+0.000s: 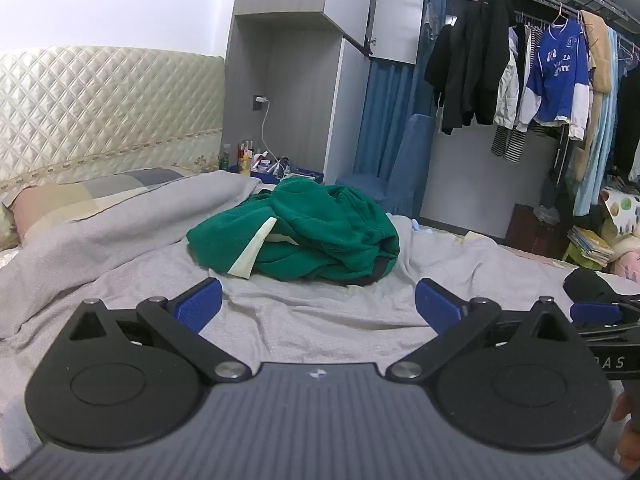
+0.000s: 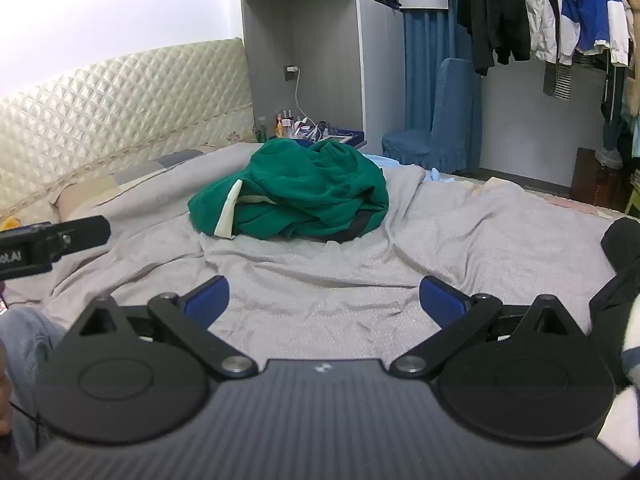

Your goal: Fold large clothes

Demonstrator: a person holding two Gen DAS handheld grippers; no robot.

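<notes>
Folding not begun. Green garment (image 1: 296,236) lies bunched mid-bed (image 1: 320,320), untouched. Left tongs (image 1: 318,304) and right tongs (image 2: 324,300) both spread wide, empty, short of it. Next, likely: reach in, grip edges, spread flat.

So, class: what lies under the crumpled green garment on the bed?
The green garment rests on a wrinkled grey bedspread. A dark strip shows at its lower edge. Whatever lies beneath the heap itself is covered.

quilted headboard (image 1: 100,108), grey cabinet (image 1: 288,80), blue covered chair (image 2: 436,120), crowded clothes rail (image 1: 560,12)
</notes>
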